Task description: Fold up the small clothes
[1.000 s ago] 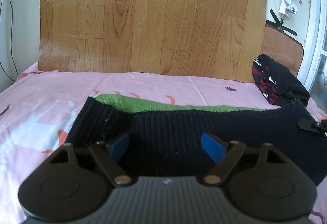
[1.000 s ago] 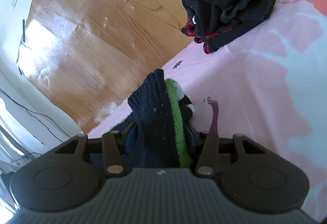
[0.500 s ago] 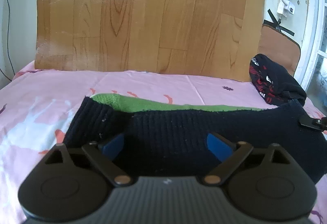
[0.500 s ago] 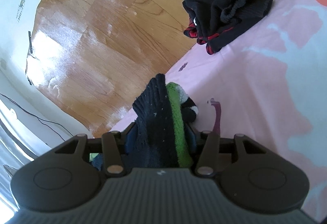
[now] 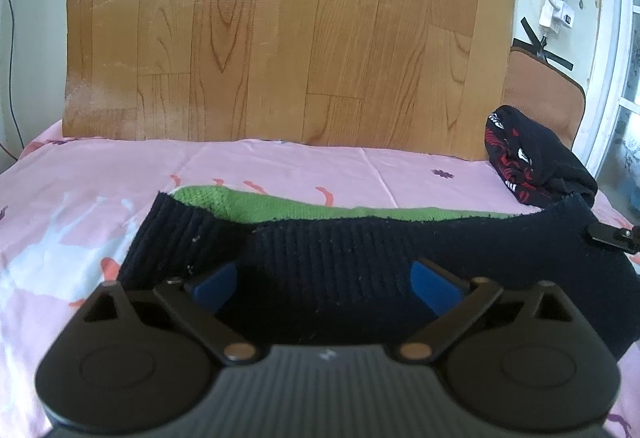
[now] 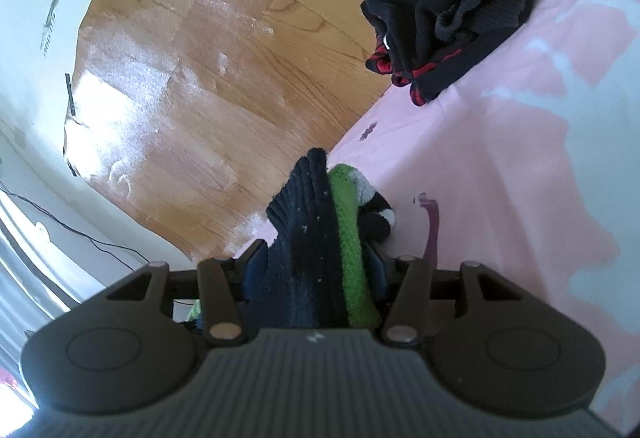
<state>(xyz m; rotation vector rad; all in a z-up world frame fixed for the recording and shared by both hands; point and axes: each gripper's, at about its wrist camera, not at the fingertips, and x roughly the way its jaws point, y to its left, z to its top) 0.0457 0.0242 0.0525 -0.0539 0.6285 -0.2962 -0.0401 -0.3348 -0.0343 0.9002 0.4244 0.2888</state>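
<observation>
Left tongs (image 5: 326,280): my jaws have just spread wide; sock (image 5: 360,250) lies unpinched between them.
Right tongs (image 6: 314,270): mine pinch the sock's end.
Meaning: fold probably laid.

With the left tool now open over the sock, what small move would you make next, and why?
Probably draw the left tool back off the black-and-green sock: its jaws have just been opening and stand wide, gripping nothing, while the right tool pinches the sock's other end.
</observation>
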